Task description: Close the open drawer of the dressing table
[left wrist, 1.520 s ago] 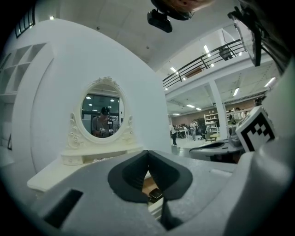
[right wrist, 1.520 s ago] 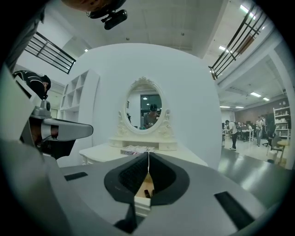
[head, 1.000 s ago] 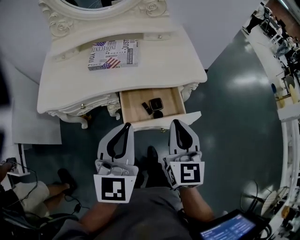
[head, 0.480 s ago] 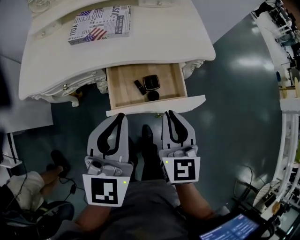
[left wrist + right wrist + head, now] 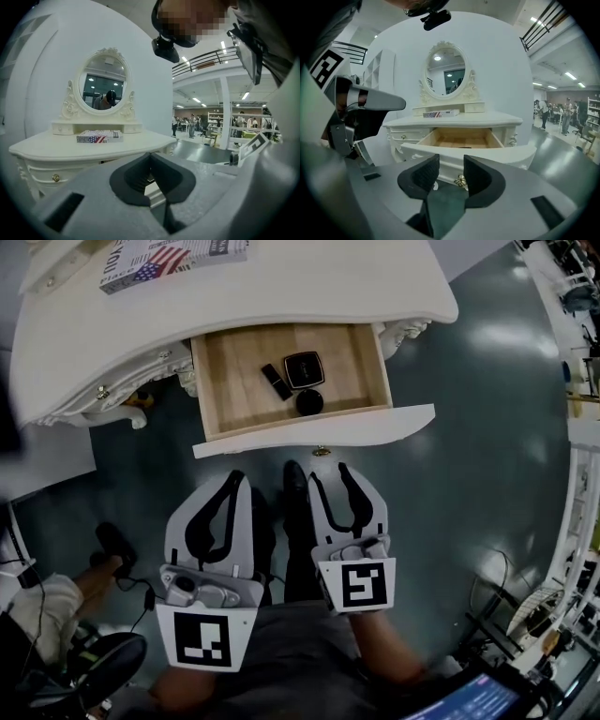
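The white dressing table [image 5: 309,287] fills the top of the head view, its wooden drawer [image 5: 234,381] pulled out. Inside lie a black tube, a square compact [image 5: 304,369] and a round black item. The white drawer front [image 5: 375,426] carries a brass knob [image 5: 321,452]. My left gripper [image 5: 236,480] is shut and empty, short of the drawer front. My right gripper [image 5: 328,472] has just been opening and holds nothing. In the right gripper view the knob [image 5: 461,180] shows beyond the gap of the right gripper [image 5: 451,160]. The left gripper [image 5: 150,154] faces the tabletop [image 5: 93,145].
A flag-patterned book [image 5: 169,257] lies on the tabletop below the oval mirror [image 5: 449,75]. The person's black shoe [image 5: 296,486] stands on the dark floor between the grippers. Another person's hand and cables [image 5: 103,577] are at lower left, a tablet [image 5: 469,699] at lower right.
Both grippers have sunk lower in front of the drawer, and the drawer looms larger in the head view. The right jaws, shut before, now stand apart. The left jaws remain shut.
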Demonstrator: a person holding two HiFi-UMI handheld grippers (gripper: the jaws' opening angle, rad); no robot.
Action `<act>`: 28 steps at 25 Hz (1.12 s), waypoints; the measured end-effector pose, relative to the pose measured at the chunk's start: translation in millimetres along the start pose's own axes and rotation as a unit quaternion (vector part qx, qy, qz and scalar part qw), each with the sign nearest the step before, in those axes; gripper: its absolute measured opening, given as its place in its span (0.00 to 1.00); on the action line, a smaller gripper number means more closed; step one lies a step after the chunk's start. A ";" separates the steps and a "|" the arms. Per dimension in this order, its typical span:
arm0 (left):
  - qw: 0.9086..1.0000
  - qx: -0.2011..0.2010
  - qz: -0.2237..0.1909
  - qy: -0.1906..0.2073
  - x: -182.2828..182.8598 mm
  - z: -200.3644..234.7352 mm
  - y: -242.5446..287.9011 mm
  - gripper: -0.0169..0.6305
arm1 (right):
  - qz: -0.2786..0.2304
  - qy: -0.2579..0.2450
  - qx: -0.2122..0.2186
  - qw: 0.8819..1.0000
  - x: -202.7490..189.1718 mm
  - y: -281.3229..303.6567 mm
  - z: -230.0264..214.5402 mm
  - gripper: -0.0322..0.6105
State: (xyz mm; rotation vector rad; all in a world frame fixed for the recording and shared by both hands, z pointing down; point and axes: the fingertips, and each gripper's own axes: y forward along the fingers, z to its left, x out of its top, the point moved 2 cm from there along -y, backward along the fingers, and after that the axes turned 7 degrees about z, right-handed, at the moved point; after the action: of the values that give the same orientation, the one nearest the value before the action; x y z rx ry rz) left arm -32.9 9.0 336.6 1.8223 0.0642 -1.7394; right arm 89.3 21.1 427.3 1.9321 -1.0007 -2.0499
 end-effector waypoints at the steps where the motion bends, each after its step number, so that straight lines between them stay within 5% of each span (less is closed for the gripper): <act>1: 1.000 0.000 0.003 0.000 -3.4 1.6 0.9 0.05 | 0.002 0.000 -0.001 1.000 -2.8 2.5 -0.3 0.28; 28: 1.000 0.008 0.022 -0.016 -14.6 17.3 45.4 0.05 | 0.042 0.010 0.013 0.999 -18.5 52.4 -18.9 0.29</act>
State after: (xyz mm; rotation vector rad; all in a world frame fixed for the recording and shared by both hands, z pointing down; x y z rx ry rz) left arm -30.5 -30.4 368.6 1.7934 -0.0036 -1.7434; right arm 92.7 -15.9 472.7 1.8858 -1.0894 -1.9775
